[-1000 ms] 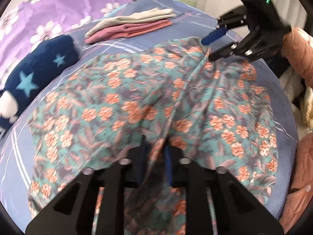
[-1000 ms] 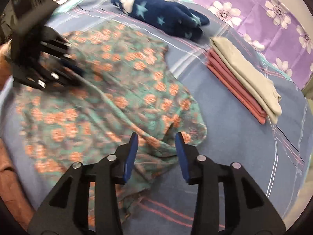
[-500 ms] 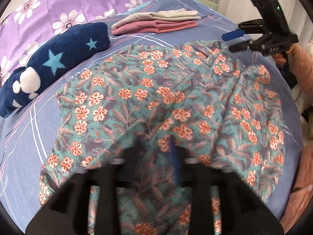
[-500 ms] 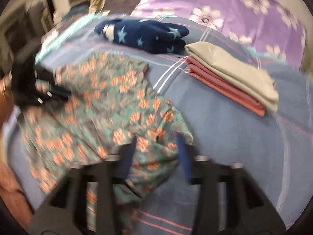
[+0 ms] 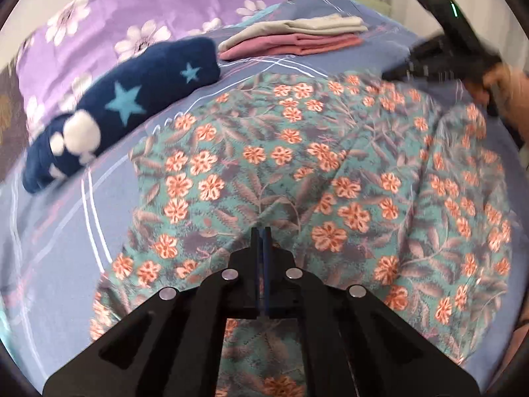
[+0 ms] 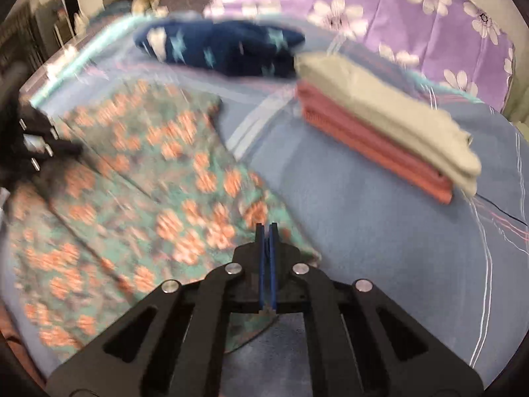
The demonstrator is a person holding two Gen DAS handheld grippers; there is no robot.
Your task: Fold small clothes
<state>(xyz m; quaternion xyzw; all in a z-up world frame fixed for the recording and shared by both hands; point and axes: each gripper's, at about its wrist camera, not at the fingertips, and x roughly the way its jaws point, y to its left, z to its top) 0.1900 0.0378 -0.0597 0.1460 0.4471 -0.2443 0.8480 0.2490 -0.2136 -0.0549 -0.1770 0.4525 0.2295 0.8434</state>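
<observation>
A teal garment with orange flowers [image 5: 314, 172] lies spread on the blue bed sheet [image 5: 49, 248]; it also shows in the right wrist view [image 6: 139, 178], blurred. My left gripper [image 5: 262, 235] is shut on the garment's near edge. My right gripper [image 6: 266, 231] is shut on the garment's corner by the bare sheet. The right gripper shows blurred at the top right of the left wrist view [image 5: 439, 53]; the left gripper shows at the left edge of the right wrist view [image 6: 36, 139].
A folded stack of beige and pink clothes [image 5: 294, 38] [image 6: 383, 139] lies at the far side. A navy star-patterned fleece [image 5: 122, 106] [image 6: 224, 49] lies beside it. A purple flowered cover [image 5: 125, 26] sits behind. Pink fabric shows at the right edge [image 5: 515, 99].
Both grippers have closed on the floral garment. The garment now lies flatter and more spread out. The right gripper moved toward the garment's corner; both views are blurred by motion.
</observation>
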